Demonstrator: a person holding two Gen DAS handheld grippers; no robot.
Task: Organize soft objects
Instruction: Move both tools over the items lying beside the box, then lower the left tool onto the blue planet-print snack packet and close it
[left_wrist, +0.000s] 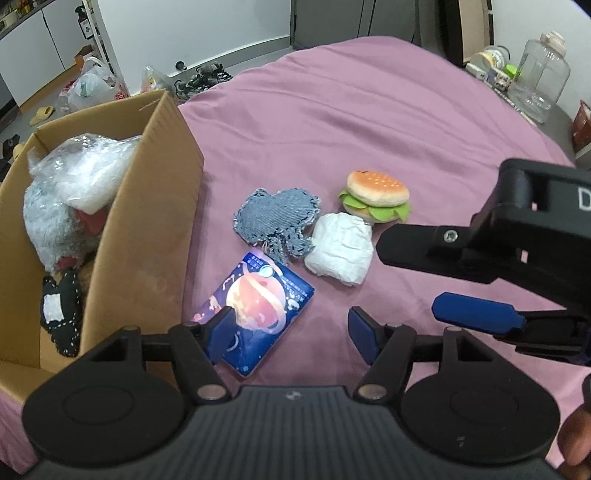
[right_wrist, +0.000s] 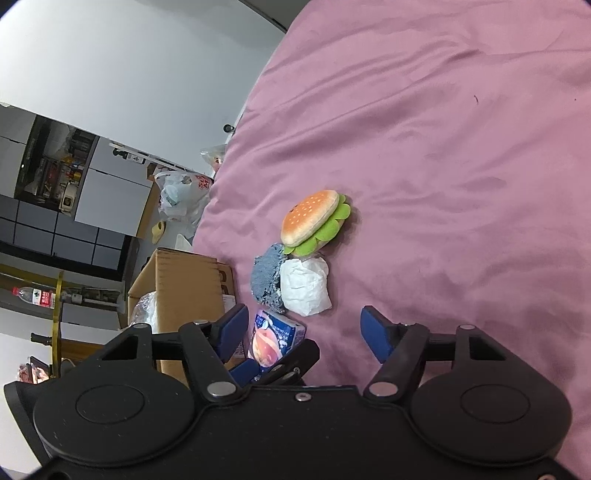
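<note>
On the pink bedspread (left_wrist: 369, 110) lie a plush hamburger (left_wrist: 376, 195), a denim fabric piece (left_wrist: 277, 219), a white soft packet (left_wrist: 340, 254) and a blue tissue pack with a planet print (left_wrist: 255, 310). My left gripper (left_wrist: 291, 338) is open and empty, its left finger over the tissue pack. My right gripper (right_wrist: 303, 334) is open and empty; it shows from the side in the left wrist view (left_wrist: 424, 280), just right of the white packet. The right wrist view shows the hamburger (right_wrist: 314, 221), denim piece (right_wrist: 266, 280), white packet (right_wrist: 304, 290) and tissue pack (right_wrist: 275, 338).
An open cardboard box (left_wrist: 144, 236) stands on the bed at the left, holding a grey plush toy in plastic wrap (left_wrist: 70, 199) and a black stitched cushion (left_wrist: 61, 314). A clear plastic jug (left_wrist: 543, 74) stands beside the bed at the right. Bags (left_wrist: 92, 85) lie on the floor behind.
</note>
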